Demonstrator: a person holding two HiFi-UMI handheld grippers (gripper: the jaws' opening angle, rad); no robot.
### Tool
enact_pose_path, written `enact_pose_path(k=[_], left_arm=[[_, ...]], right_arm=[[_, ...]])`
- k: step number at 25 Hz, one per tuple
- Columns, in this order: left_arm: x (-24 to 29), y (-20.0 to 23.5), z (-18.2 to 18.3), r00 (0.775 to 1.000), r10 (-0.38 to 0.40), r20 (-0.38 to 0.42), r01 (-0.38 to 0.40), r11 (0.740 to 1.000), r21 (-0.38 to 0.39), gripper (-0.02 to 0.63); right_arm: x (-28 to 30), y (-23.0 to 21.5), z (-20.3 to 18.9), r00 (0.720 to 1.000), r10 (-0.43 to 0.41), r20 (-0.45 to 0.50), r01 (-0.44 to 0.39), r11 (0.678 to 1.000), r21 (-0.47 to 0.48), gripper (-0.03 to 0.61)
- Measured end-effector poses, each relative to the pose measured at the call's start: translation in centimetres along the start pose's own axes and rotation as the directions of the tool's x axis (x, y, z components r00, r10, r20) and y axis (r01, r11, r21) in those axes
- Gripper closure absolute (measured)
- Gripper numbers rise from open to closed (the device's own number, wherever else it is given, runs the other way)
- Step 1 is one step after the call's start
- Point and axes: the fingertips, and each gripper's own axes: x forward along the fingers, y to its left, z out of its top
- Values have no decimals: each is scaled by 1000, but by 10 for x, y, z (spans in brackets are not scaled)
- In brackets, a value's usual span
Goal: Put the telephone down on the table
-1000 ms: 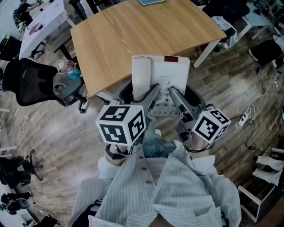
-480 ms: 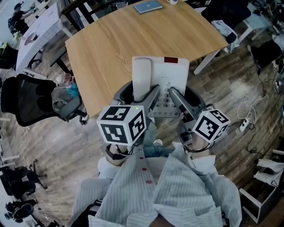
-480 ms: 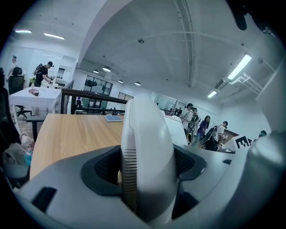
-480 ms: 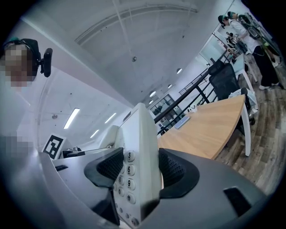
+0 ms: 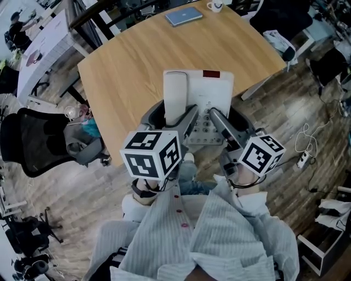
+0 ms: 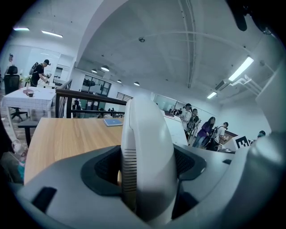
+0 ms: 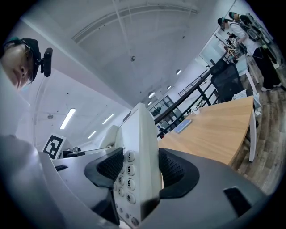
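A white desk telephone (image 5: 204, 101) with its handset (image 5: 175, 97) on the left side is held up in the air over the near edge of a wooden table (image 5: 131, 60). My left gripper (image 5: 174, 122) is shut on the handset side (image 6: 145, 165). My right gripper (image 5: 222, 127) is shut on the keypad side (image 7: 136, 179), where number keys show between the pads. In the head view both marker cubes sit just below the telephone, close to the person's striped shirt.
On the table's far part lie a blue notebook (image 5: 184, 16) and a white cup (image 5: 214, 6). A black office chair (image 5: 38, 140) stands at the left on the wood floor, another dark chair (image 5: 274, 16) at the right. Cables and a power strip (image 5: 301, 156) lie at the right.
The table has slid down and left in the head view, so more of its far part with the notebook and cup shows. Both grippers still hold the telephone the same way.
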Motion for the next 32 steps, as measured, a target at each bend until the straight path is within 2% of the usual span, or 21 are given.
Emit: enact_pose_path(k=[10,19,26,32], left_arm=[[22,34,17,1000,-2,-16,2,1000,-9,270],[56,49,24,999,33,-18,-33,999,-34,270],[110,56,50,997,72,0,-72,996,-46,270],[159,57,85,990,136,25,-133,988,-81,270]], right_arm=[[42,-8,6,1000,-12,-14,12,1000,12,318],[71,-37,17,999,13,-49,-12,1000,20,319],[105,-79,54,996,52,-74,-51,998,22,318],[138,-114,101,987,107,-122,-106,994,13,318]])
